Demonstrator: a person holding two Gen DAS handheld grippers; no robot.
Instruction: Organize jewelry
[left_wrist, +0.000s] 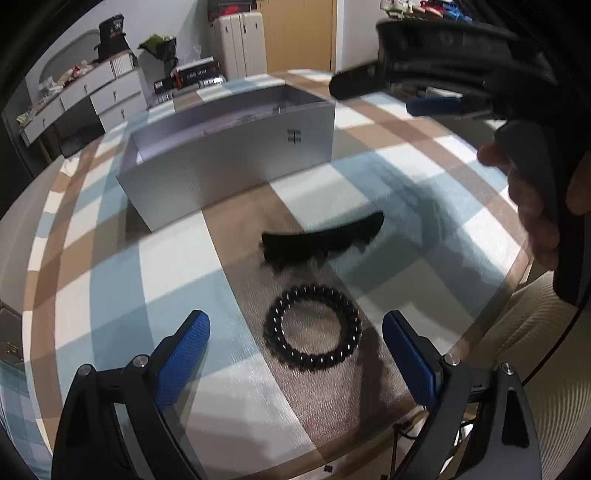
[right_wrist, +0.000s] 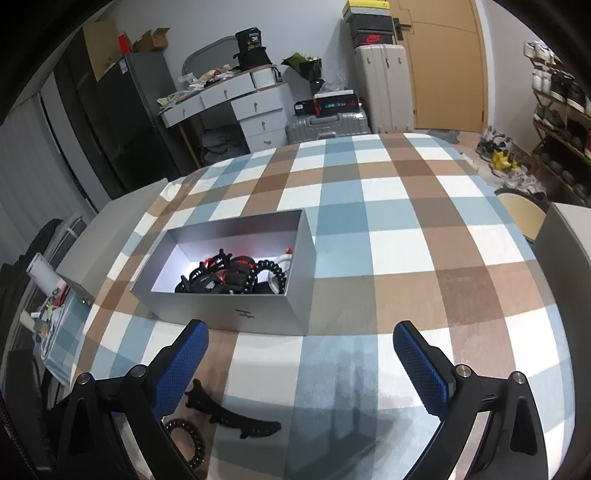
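Counter (right_wrist: 406, 236): covered with a checked cloth in blue, white and brown.

Grey box (right_wrist: 258, 314): open-topped, standing on the counter ahead of both my grippers. Seen from the right wrist view, it holds a heap of black coiled bands, black claw clips and some red and white pieces, all piled toward its right end.

Black coiled bracelet (left_wrist: 312, 326): lying flat on a brown square of the cloth, outside the box. It sits between the blue pads of my left gripper (left_wrist: 295, 354) and touches neither pad. The left gripper is spread wide and holds nothing.

Black claw clip (left_wrist: 321, 242): long and toothed, lying on the cloth between the bracelet and the box, apart from both. Its outline is blurred in the left wrist view.

Right gripper (right_wrist: 299, 365): fingers spread wide, nothing between them, held above the counter with the box just beyond. In the left wrist view it shows at upper right, gripped by my right hand (left_wrist: 532, 206).

Background: white drawer unit (right_wrist: 255, 110), pale suitcase (right_wrist: 384, 88), wooden door (right_wrist: 443, 62).
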